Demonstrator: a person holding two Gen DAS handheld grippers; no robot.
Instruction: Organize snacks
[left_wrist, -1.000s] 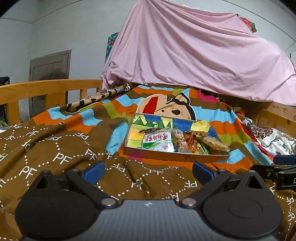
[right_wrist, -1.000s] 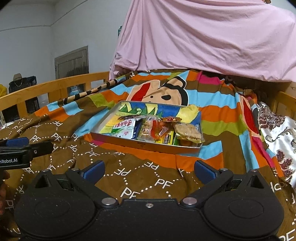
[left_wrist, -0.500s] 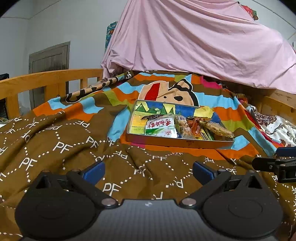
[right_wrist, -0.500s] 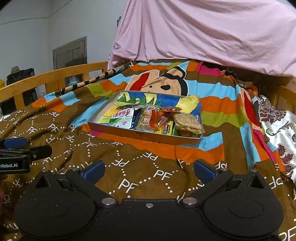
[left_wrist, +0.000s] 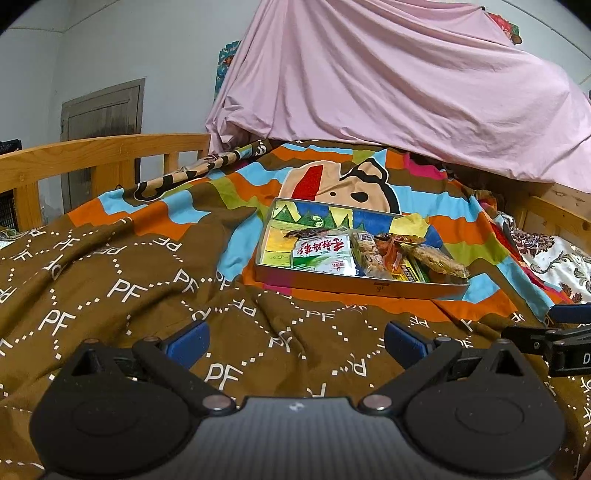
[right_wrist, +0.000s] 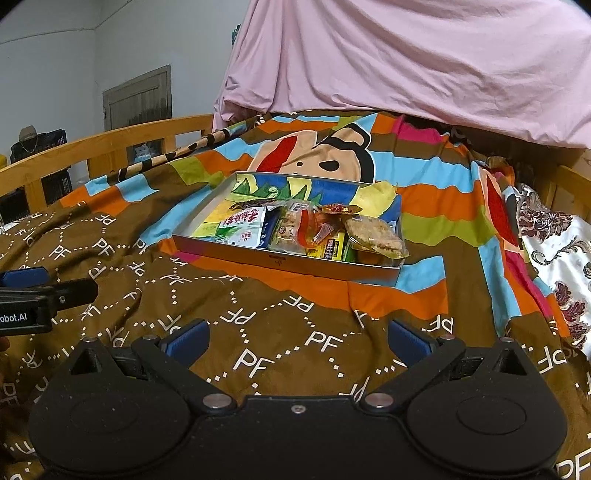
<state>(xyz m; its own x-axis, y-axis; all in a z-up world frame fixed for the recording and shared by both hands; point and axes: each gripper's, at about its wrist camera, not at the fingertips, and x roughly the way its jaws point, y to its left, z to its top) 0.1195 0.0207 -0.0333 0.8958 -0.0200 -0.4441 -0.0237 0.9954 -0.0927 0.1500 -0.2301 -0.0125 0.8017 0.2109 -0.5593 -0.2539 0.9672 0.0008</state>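
Note:
A shallow metal tray with a colourful printed bottom rests on the bedspread ahead of both grippers. In it lie several snack packets: a white-and-green packet, a clear cracker packet, an orange wrapper and a round cake packet. My left gripper hangs open, empty, well short of the tray. My right gripper is open and empty too, also short of the tray.
A brown "PF" blanket and a striped cartoon bedspread cover the bed. A wooden rail runs along the left. A pink sheet drapes over something behind. A floral cloth lies at the right.
Both cameras have shifted a little, so the tray now sits slightly lower and nearer in both views. Both grippers stay open and empty.

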